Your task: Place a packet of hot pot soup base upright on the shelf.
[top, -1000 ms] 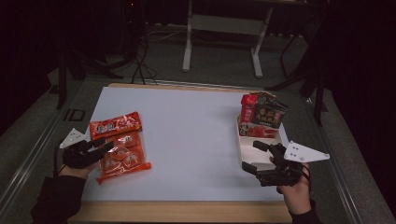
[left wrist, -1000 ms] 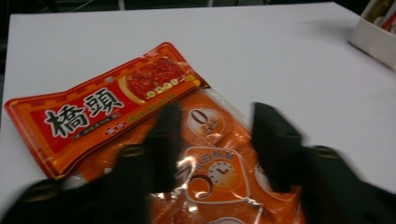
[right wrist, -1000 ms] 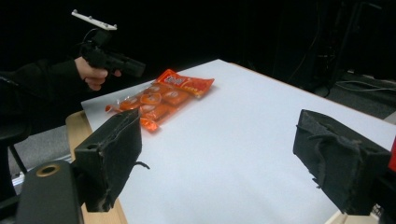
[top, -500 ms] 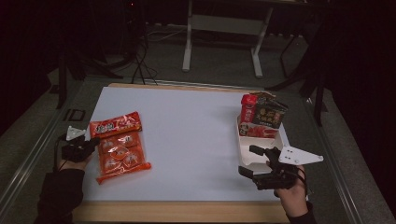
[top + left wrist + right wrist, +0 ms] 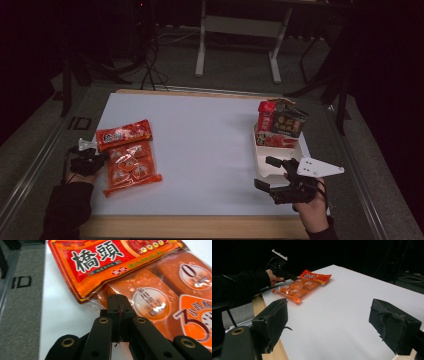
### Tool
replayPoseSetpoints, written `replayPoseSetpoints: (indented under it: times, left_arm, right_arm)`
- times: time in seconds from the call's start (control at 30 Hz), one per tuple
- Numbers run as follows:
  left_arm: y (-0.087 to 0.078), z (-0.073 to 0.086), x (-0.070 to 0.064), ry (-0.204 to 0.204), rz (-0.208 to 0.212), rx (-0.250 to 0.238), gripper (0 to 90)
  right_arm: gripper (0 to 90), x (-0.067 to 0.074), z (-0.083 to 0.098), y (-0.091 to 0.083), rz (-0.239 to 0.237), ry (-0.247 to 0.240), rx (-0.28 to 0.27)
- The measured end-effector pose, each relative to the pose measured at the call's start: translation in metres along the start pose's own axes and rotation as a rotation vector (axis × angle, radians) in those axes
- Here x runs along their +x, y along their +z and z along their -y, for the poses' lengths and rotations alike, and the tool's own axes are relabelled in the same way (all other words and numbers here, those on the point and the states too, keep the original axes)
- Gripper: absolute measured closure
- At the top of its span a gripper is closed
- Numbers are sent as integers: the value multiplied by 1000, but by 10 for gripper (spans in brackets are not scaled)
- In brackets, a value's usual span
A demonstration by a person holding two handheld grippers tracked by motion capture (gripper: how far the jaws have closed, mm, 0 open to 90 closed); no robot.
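Your left gripper (image 5: 117,305): jaws just closed, pinching clear edge of orange snack multipack (image 5: 129,167) at table's (image 5: 200,135) left side, beside red packet (image 5: 123,134). Your right gripper (image 5: 274,174): jaws apart, empty, beside white tray (image 5: 265,162).

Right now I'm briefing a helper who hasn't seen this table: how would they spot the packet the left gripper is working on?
Start at the white table and go to its left edge. Two orange-red snack packets lie there; take the nearer, larger clear-wrapped multipack, its edge pinched in the left gripper. Unlike the red packet overlapping its far end, it shows several small orange packs inside.
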State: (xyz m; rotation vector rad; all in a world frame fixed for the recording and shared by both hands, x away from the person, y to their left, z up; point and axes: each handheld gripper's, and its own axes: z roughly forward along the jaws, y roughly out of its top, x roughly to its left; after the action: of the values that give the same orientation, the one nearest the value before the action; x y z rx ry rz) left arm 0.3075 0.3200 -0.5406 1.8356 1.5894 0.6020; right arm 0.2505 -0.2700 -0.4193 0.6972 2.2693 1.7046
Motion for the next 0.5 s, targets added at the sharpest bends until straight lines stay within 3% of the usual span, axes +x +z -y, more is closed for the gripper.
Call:
replayPoseSetpoints:
  times: [0.37, 0.4, 0.5]
  left_arm:
    - [14, -12, -32, 60, 84, 6, 900]
    - [17, -13, -42, 81, 98, 9, 900]
    - [21, -17, -55, 91, 131, 9, 900]
  right_arm:
    - [154, -1, 1, 2, -7, 0, 7]
    - [154, -1, 1, 1, -7, 4, 5]
    - [154, -2, 2, 0, -5, 4, 5]
